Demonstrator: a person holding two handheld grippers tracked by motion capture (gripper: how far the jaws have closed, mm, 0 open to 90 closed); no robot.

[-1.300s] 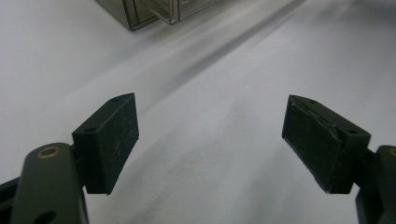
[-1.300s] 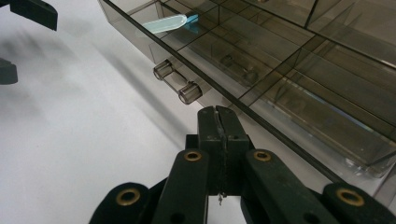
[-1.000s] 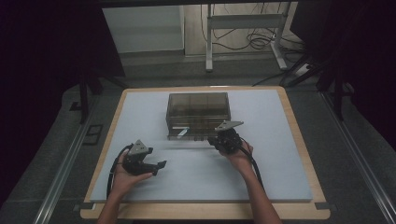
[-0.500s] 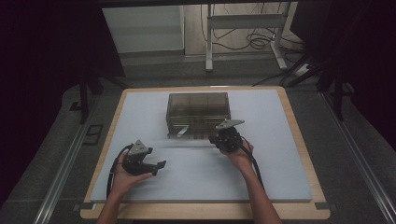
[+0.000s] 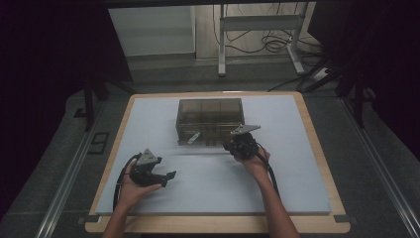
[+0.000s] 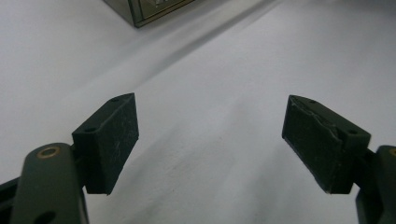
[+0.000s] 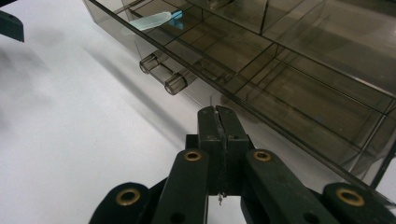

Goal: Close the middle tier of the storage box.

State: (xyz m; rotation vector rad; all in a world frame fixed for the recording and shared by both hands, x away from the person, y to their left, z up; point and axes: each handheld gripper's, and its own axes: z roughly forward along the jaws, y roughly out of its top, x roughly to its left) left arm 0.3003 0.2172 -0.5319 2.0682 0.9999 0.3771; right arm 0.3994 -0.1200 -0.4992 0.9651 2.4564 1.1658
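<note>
Your right claw [image 7: 219, 122] has its jaws pressed together with nothing between them, and its tip sits just at the near front edge of the smoked clear organizer box [image 5: 210, 119] in the middle of the desk [image 5: 148, 119]. A closed claw there reads as a pushing or nudging tool rather than a grabber — likely meant for the drawer front, whose tubular handle [image 7: 163, 77] sticks out a little to one side of the tip. A pale blue translucent piece [image 7: 152, 20] lies in a compartment beyond it. Your left claw [image 6: 210, 140] rests low over bare desk, jaws wide apart and empty — well clear of the box, so it neither steadies nor blocks it. If the box slides when pushed, that free hand could brace its far side.
</note>
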